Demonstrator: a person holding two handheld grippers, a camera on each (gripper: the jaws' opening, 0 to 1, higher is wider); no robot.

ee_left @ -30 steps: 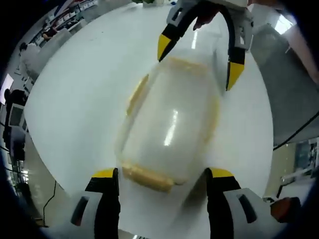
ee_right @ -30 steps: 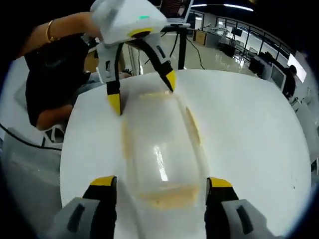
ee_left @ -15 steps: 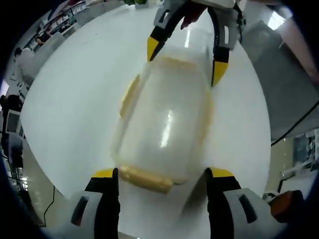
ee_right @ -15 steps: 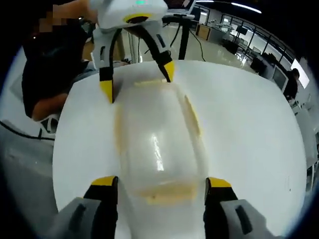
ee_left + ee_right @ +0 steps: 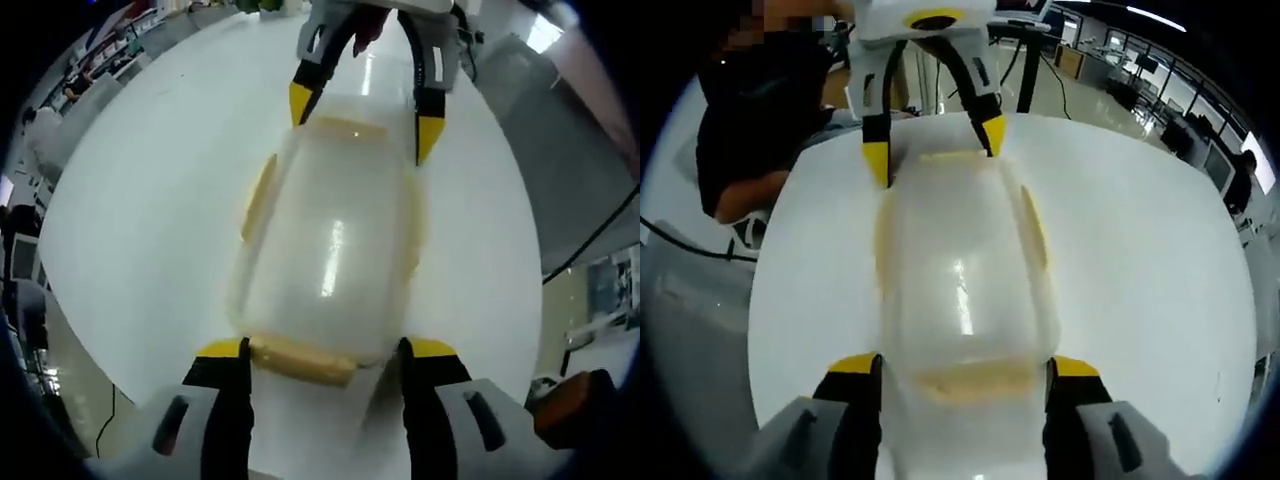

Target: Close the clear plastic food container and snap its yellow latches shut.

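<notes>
left gripper (image 5: 322, 352) wide apart astride container (image 5: 325, 255) end | right gripper (image 5: 963, 370) likewise, opposite end | white table (image 5: 140, 200)

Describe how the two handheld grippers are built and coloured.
The left gripper and the right gripper look alike: black jaws with yellow tips on pale grey bodies. In the right gripper view, the left gripper has curved black jaw arms under a white housing.
</notes>
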